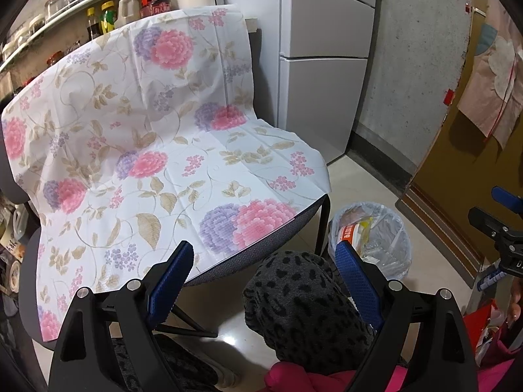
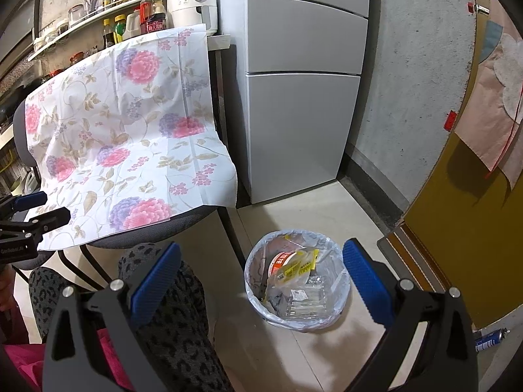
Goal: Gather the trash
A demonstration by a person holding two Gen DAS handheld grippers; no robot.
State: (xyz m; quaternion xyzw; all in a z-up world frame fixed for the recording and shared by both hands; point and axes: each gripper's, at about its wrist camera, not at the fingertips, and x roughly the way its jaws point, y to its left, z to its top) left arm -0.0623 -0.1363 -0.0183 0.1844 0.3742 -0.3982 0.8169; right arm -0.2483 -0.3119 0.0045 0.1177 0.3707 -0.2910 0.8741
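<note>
Two grippers are in our hands, and both stand with their blue-padded fingers spread wide, holding nothing. Between the fingers of the right gripper (image 2: 261, 274), seen from its own camera, lies the trash bin (image 2: 330, 321) on the pale floor, just past the fingertips toward 1 o'clock. It is lined with a clear bag and holds trash: a yellow wrapper (image 2: 299, 266), a round red and white lid (image 2: 282, 261) and a clear plastic tray (image 2: 305, 300). At 9 o'clock in that view, the left gripper shows in side profile.

From the left wrist, the left gripper (image 1: 263, 259) frames our knee in leopard-print trousers (image 1: 304, 307). The bin sits beyond its right finger (image 1: 354, 281), at 2 o'clock. At 11 o'clock stands a chair (image 1: 261, 258) draped with a floral cloth (image 1: 147, 137). A grey fridge (image 1: 323, 65) rises at 12 o'clock.
</note>
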